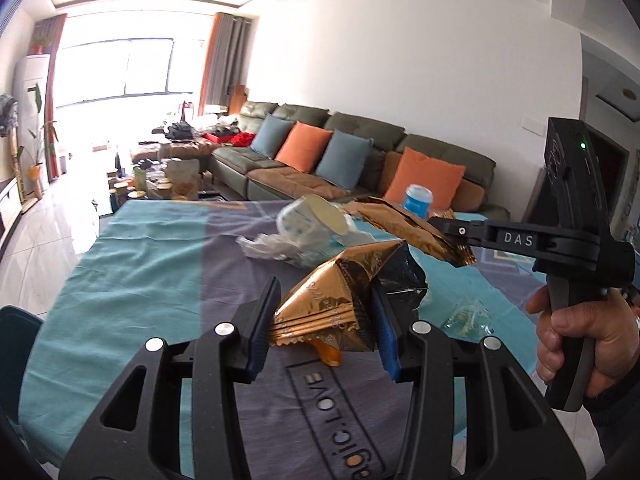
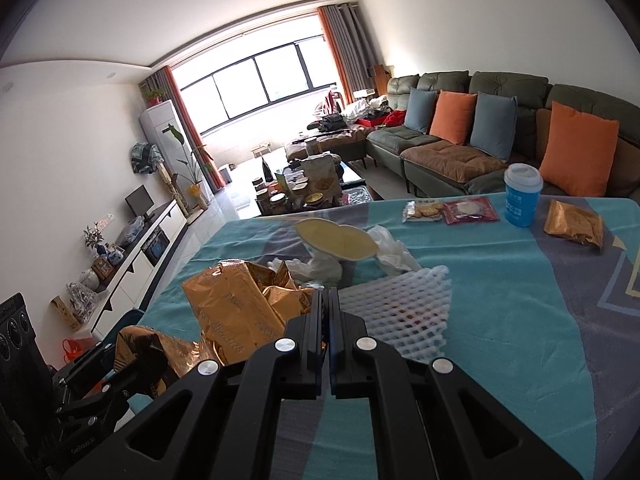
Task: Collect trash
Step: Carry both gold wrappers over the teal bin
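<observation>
**Two gold wrappers lifted from the table during trash collection**

While each hand carries its own piece of trash, the two views divide the scene between them. Nearest in the left wrist view, the left gripper is clamped on a crumpled gold wrapper, its blue pads pressing the foil from both sides; the foil bulges upward between them, probably because a thin, springy packet can only be held by squeezing it. Beyond it, at the right of that view, a hand grips the handle of the right gripper, whose closed tips pinch the edge of a second gold wrapper, held flat and hanging clear of the tablecloth.

From the right wrist view, the same right gripper shows its jaws fully together, the second wrapper spreading out to the left of them. Only this view reveals the white foam net lying just beside the tips, and further off a biscuit packet, a red packet, a blue cup and a third gold packet resting on the cloth, judged still to be gathered. Both views share the tissue roll with crumpled white paper mid-table, and the sofa behind. No bin appears in either view.
</observation>
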